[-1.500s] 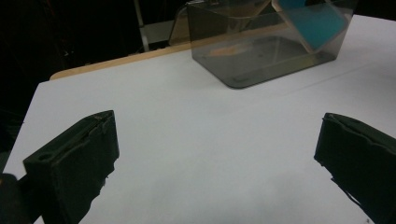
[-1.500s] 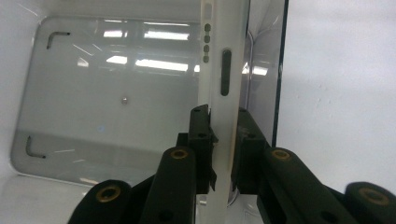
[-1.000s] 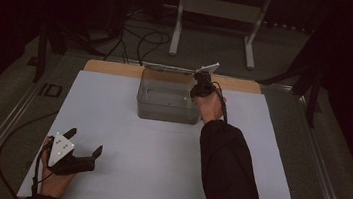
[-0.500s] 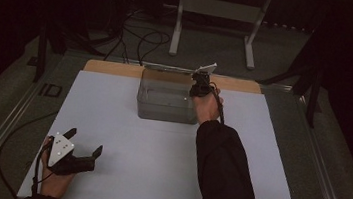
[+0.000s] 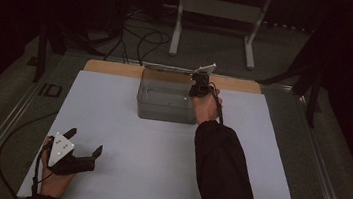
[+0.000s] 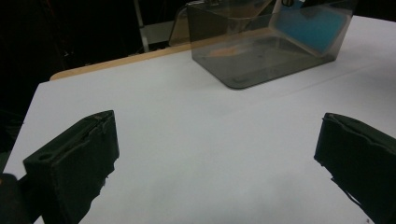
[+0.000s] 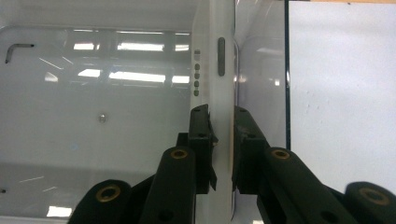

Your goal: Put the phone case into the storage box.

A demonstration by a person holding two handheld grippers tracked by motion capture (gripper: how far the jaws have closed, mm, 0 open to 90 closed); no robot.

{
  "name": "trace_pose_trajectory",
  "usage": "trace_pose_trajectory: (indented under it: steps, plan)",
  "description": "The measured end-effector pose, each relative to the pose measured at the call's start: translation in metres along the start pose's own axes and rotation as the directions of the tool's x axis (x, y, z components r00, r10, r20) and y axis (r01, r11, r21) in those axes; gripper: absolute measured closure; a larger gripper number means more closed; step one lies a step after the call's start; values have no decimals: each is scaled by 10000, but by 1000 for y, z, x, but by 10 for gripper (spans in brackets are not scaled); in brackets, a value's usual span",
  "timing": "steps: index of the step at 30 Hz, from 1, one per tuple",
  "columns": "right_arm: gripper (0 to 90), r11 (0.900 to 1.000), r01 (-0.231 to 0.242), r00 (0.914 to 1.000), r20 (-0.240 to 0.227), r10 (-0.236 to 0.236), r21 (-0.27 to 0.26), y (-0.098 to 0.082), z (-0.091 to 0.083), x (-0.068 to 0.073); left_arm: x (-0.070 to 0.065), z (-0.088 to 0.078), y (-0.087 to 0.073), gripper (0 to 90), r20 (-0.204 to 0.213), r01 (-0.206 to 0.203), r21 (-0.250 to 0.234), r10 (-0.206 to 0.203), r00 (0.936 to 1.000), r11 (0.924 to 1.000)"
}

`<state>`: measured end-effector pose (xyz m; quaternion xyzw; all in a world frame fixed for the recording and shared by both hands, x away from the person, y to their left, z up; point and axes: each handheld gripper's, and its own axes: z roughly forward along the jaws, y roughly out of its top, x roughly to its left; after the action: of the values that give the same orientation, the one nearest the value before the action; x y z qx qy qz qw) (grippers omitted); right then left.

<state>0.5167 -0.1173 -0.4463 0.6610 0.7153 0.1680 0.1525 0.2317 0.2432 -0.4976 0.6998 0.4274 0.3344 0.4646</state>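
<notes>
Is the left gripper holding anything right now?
No, the left gripper has its jaws wide apart over the bare white table, with nothing between them.

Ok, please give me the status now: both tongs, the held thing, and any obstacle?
Right tongs shut on flat white device, held over the clear bin. Left tongs open, resting on the white table. Small hex key and screw in bin; path clear.

I see bare white table (image 5: 158, 158) across the frame's centre and lower half, free passage. At upper centre the clear bin (image 5: 164, 103) blocks the way; my right gripper (image 5: 199, 84), clamped on a flat white device (image 7: 214, 70), crowds its right wall.
</notes>
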Motion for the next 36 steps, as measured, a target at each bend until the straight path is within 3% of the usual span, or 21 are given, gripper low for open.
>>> trace_pose_trajectory:
  steps: [36]
  plan:
    - [783, 9999, 73, 10000, 37, -72, -131, 0, -3, 0, -1, 0, 0, 8, 7, -7, -8, 7, 10000, 10000]
